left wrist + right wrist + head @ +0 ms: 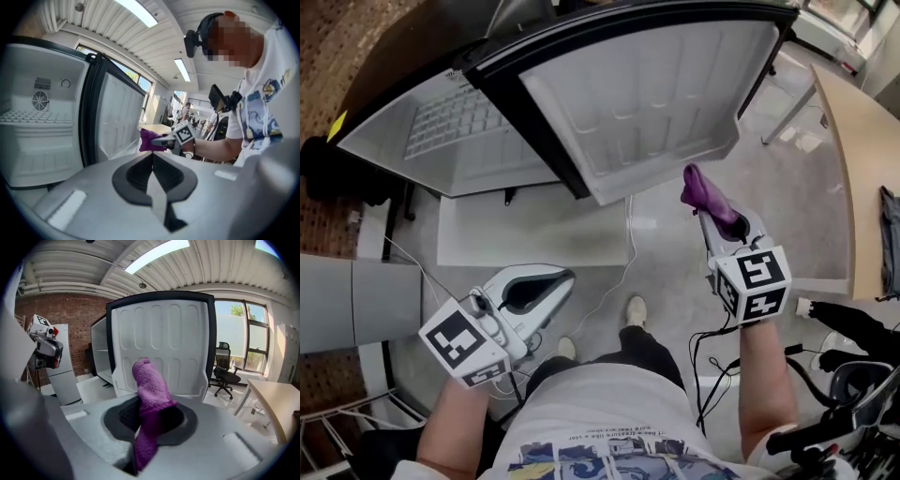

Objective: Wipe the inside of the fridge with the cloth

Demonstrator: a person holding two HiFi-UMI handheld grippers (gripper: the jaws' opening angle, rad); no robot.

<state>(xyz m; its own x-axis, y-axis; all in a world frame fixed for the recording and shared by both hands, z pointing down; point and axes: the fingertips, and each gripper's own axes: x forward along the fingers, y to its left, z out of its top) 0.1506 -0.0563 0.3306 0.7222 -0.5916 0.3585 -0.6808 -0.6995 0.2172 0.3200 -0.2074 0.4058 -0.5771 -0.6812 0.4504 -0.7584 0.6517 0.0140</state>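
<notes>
Cloth (703, 190) in R gripper (718, 218)

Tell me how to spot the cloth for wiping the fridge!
Find the big white fridge with its open door. Just in front of that door, the right tongs are shut on a fuzzy purple cloth. It is the only purple thing there; the left tongs hold nothing.

The right gripper (717, 220) is held forward on a bare forearm, just below the lower edge of the open fridge door (647, 94). Its jaws are closed on a purple cloth (701, 190), which stands up between them. The left gripper (546, 281) is farther back from the door. Its jaws are pressed together with nothing between them.
</notes>
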